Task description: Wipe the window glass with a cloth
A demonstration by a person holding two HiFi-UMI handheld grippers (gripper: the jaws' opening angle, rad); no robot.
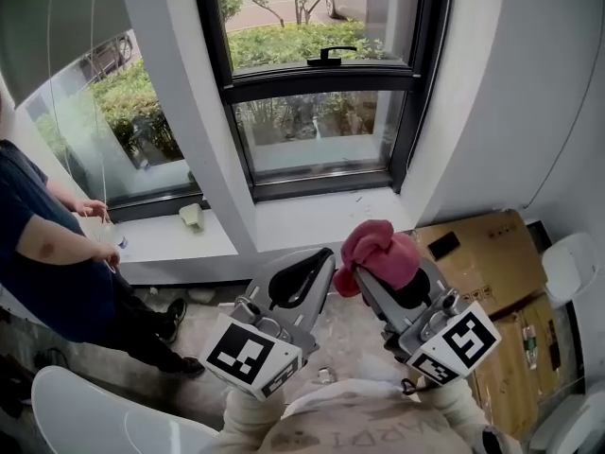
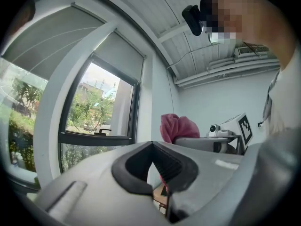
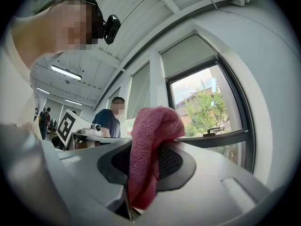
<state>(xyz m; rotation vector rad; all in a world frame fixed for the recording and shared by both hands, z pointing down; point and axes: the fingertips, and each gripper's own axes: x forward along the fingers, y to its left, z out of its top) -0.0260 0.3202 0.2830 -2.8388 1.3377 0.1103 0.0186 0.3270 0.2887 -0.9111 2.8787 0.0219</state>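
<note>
The pink cloth is bunched and pinched between the closed fingers of the right gripper. It is held below the window, apart from the glass. The left gripper is just left of the cloth, also below the window, and its fingers are closed together with nothing between them. A white sill runs under the window. A person stands to the left of the window, and a cardboard box lies lower down to its right.

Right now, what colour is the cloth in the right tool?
The cloth is deep pink; the right gripper view shows it best.
</note>
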